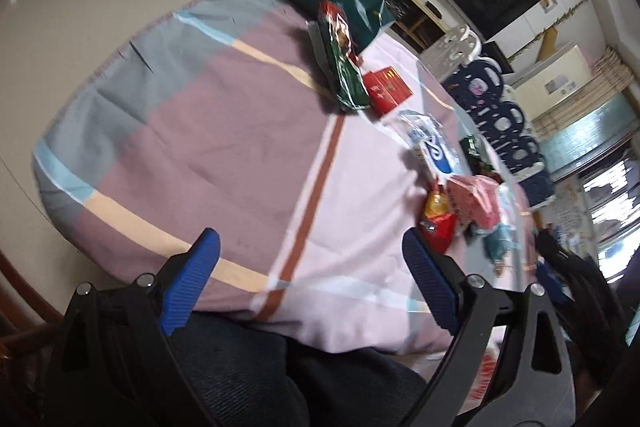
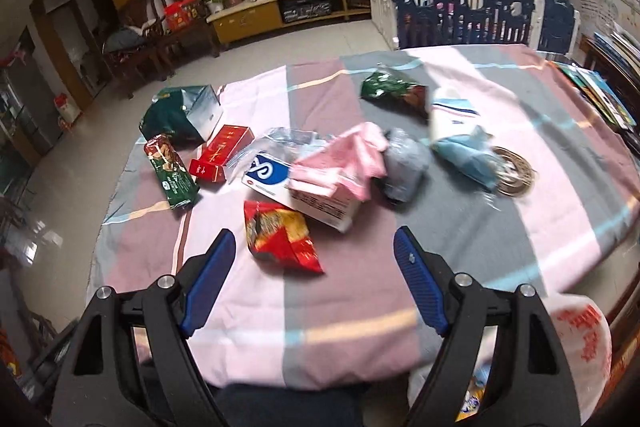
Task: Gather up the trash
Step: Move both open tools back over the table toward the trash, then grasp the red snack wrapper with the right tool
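Observation:
Trash lies scattered on a table under a striped pink and grey cloth. A red and yellow snack bag lies just beyond my right gripper, which is open and holds nothing. Behind the bag are a pink-topped carton, a blue and white box, a red box, a green biscuit pack, a dark green bag and a grey wad. My left gripper hangs open over the cloth, with the red snack bag to its right.
A white plastic bag with red print hangs at the table's near right edge. A round metal object and a white bottle lie on the right. Books sit at the far right. A playpen fence stands behind the table.

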`<state>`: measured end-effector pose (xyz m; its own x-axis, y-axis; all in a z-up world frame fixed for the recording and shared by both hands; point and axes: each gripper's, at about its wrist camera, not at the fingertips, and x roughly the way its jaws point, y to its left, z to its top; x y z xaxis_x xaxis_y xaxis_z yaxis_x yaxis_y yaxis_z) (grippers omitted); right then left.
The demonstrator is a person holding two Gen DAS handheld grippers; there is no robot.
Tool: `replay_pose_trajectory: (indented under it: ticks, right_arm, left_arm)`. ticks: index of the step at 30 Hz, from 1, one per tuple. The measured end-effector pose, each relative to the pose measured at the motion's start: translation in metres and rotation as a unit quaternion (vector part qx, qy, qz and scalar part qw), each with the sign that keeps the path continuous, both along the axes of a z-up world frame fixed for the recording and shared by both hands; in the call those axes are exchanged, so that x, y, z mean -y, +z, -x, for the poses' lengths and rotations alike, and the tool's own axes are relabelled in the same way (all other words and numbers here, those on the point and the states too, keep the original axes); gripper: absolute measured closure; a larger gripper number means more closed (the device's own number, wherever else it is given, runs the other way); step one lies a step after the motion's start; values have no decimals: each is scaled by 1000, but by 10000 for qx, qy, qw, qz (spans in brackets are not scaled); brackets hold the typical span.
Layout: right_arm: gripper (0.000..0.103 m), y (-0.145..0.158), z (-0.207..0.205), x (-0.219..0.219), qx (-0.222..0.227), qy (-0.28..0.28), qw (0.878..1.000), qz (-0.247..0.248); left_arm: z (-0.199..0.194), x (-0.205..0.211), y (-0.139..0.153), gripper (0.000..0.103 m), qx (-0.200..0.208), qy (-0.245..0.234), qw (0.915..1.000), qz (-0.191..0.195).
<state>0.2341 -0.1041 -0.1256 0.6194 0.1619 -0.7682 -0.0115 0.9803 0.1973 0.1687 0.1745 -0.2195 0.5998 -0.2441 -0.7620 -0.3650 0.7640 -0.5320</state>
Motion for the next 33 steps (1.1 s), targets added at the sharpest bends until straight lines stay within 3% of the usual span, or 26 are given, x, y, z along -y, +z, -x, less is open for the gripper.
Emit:
replay_pose_trajectory:
  ticks: [4,8,12,13,15,17,18,20,24,29,33]
  right_arm:
    - [23,-40,-36,-34,-394,105,9992,18]
    - [23,-74,-61,-66,-734,430,9950,525]
    - [25,-80,-70,-78,-629,441,9915,1048]
    - [29,-83,-72,-83,-680,583,9900,1089]
    - [51,-87,-73,-90,-742,749,9874,1177]
    - [63,-88,-72,-94,-735,818,9861,1248]
    - [74,-86,-72,-96,-684,864,9860,1253]
    - [80,-84,-69,-102,-630,1021,9842,1298]
    - [83,-78,-56,-110,-655,1378,9818,1131]
    - [87,-74,-40,-110,-879,1775,9793,413]
    - [83,-71,-21,-118,-860,1931,9764,449]
  left_arm:
    - [1,-6,-6,11,32,63,9990,436]
    - [0,-11,-7,11,123,139,9981,595]
    - [-2,-13,-8,10,143,112,9972,719]
    - [-2,-14,-9,10,151,131,9969,761]
    - [-2,-15,-10,10,148,149,9964,822]
    - [-2,-13,-9,10,152,146,9969,764]
    - [-2,-12,-8,10,169,128,9972,723]
    - [-1,-12,-7,10,185,132,9972,708]
    - [1,-19,-10,10,177,245,9958,859]
    - [3,-23,-9,10,237,392,9951,876]
    - [3,-23,-9,10,243,407,9950,879]
